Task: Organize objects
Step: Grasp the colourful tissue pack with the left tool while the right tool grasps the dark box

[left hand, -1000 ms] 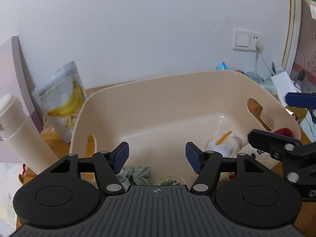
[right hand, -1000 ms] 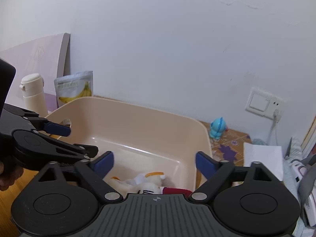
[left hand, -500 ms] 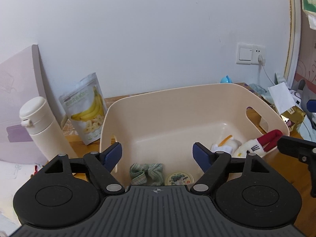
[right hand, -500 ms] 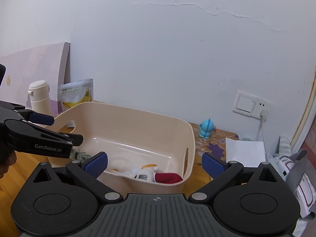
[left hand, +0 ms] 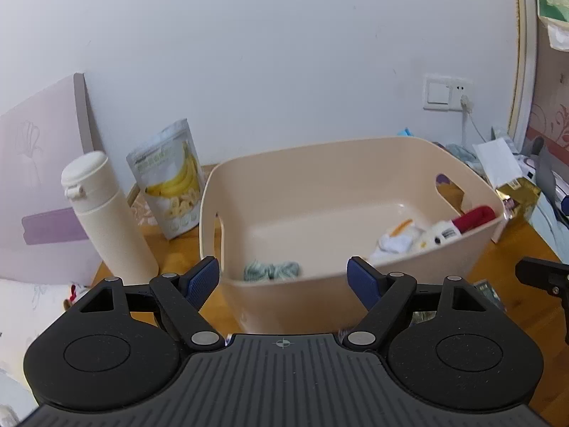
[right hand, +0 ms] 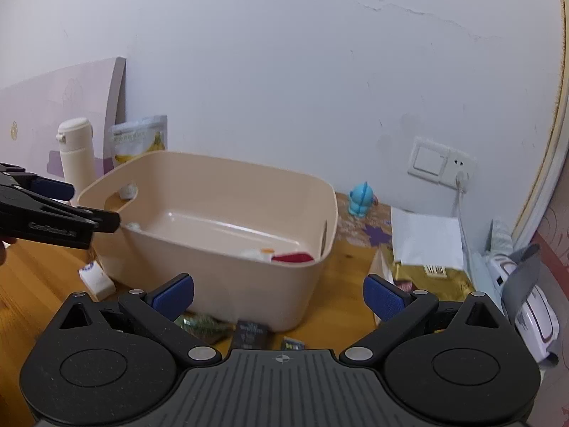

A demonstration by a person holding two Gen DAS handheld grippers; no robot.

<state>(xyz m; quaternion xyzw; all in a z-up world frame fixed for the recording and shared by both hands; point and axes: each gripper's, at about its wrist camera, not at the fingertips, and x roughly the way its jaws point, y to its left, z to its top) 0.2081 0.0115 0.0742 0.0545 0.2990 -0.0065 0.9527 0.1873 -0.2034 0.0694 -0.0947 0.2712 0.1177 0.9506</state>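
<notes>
You have pulled both grippers back from the bin [left hand: 352, 192]; your left gripper [left hand: 282, 277] and right gripper [right hand: 279, 293] hang with fingers spread and empty, so the next pick looks due. The toy [left hand: 441, 229] lies at the bin's 3 o'clock, the scrunchie [left hand: 272, 270] at 7; the small packets [right hand: 252, 331] at the bin's foot are half hidden and unreadable.
</notes>
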